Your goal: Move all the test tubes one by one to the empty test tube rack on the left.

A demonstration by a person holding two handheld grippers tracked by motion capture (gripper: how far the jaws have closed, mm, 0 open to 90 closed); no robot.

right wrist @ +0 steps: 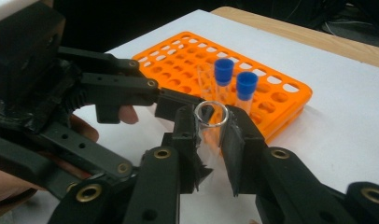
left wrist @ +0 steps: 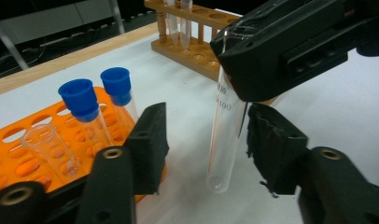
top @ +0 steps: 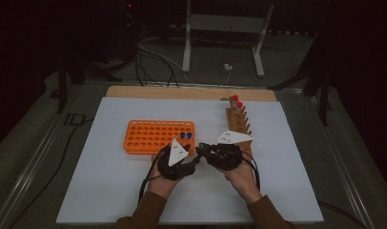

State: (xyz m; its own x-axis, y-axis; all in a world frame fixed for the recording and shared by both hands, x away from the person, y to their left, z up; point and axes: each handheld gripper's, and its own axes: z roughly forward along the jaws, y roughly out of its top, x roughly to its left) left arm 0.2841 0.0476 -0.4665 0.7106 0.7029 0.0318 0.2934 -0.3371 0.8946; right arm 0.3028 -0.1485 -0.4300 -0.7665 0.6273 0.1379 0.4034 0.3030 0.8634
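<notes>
Nearby, orange rack (left wrist: 19,154) holds blue-capped tubes (left wrist: 80,100); wooden rack (left wrist: 197,51) seemingly behind.

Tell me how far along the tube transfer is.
Done: two blue-capped tubes and one open clear tube stand in the orange plastic rack. In hand: the right claw grips an uncapped clear glass tube near its rim, while the left claw brackets its lower end without yet pressing. Left: two red-capped tubes wait in the wooden rack.
</notes>
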